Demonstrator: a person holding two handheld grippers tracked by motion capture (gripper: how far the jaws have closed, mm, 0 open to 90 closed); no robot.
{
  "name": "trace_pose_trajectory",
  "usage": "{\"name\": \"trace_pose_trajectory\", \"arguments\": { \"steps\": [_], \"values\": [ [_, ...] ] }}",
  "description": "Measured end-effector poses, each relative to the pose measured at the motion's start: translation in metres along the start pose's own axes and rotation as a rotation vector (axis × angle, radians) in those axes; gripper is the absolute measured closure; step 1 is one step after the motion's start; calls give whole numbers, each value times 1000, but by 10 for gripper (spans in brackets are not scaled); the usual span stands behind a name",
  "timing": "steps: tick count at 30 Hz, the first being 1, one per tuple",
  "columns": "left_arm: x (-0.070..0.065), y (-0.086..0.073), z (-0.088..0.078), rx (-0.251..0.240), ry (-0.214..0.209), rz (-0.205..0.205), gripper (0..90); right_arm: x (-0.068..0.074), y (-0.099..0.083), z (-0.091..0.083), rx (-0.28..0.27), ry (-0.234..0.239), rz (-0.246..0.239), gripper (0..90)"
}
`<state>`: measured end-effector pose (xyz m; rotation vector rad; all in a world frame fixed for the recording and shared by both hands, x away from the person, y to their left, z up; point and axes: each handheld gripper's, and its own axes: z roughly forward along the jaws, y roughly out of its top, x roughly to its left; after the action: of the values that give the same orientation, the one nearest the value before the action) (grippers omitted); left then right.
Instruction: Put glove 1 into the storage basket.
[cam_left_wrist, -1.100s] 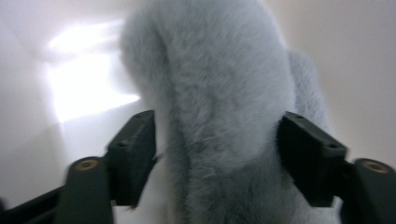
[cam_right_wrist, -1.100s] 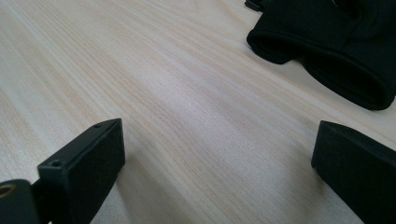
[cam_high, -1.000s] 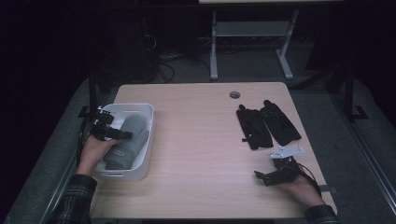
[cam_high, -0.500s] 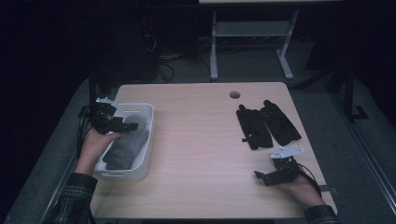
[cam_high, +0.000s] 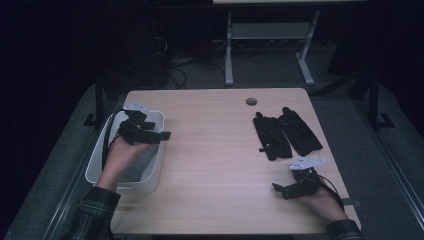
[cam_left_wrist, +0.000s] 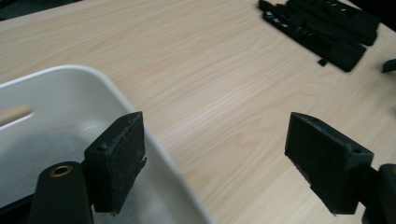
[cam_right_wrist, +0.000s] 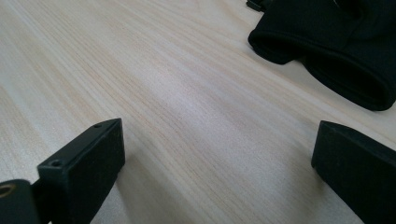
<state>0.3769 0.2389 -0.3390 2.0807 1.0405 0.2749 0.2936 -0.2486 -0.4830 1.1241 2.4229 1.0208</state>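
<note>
Lying side by side, black gloves (cam_high: 286, 134) point fingers away — both grippers' jaws spread, empty.

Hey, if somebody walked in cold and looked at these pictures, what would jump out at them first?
Probably the pair of black gloves lying side by side at the far right of the pale wooden table. Next, the white bin at the table's left edge, with the left gripper held over its rim, jaws open. The right gripper sits low near the front right corner, also open, just short of the gloves.
</note>
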Motion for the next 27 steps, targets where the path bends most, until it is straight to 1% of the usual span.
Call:
{"name": "trace_pose_trajectory", "arguments": {
  "steps": [1, 4, 6, 8, 9, 10, 11, 14, 15, 18, 20, 22, 23, 24, 27],
  "values": [
    [-4, 0, 2, -5, -7, 2, 193, 0, 0, 0, 0, 0, 0, 24],
    [-16, 1, 9, -2, -25, 30, 193, 0, 0, 0, 0, 0, 0, 24],
    [-25, 1, 13, -8, -43, 40, 193, 0, 0, 0, 1, 0, 0, 24],
    [-33, 1, 17, -3, -60, 63, 183, 0, 0, 0, 0, 0, 1, 24],
    [-38, 0, 20, -4, -73, 77, 180, 0, 0, 0, 0, -1, 0, 24],
    [-43, 0, 23, -1, -83, 80, 174, 0, 0, 0, 0, 0, 0, 24],
    [-48, -1, 26, 3, -94, 96, 168, 0, 0, 0, 0, 0, 0, 24],
    [-58, -4, 34, 3, -108, 111, 143, 0, 0, 0, 0, 0, -1, 24],
    [-61, -5, 36, 10, -112, 119, 138, 0, 0, 0, 0, 0, 0, 24],
    [-70, -10, 44, 16, -130, 140, 129, 0, 0, 0, 0, 0, -1, 24],
    [-77, -15, 50, 26, -127, 156, 126, 0, 0, 0, 0, 0, -1, 24],
    [-83, -19, 54, 31, -134, 180, 126, 0, 0, 0, 0, -1, 0, 24],
    [-86, -22, 56, 28, -135, 178, 126, 0, 0, 0, 0, 0, 1, 24],
    [-88, -25, 58, 26, -135, 191, 126, 0, 0, 0, 0, 0, 0, 24],
    [-94, -35, 64, 29, -148, 195, 126, 0, 0, 0, 0, 0, 1, 24]
  ]
}}
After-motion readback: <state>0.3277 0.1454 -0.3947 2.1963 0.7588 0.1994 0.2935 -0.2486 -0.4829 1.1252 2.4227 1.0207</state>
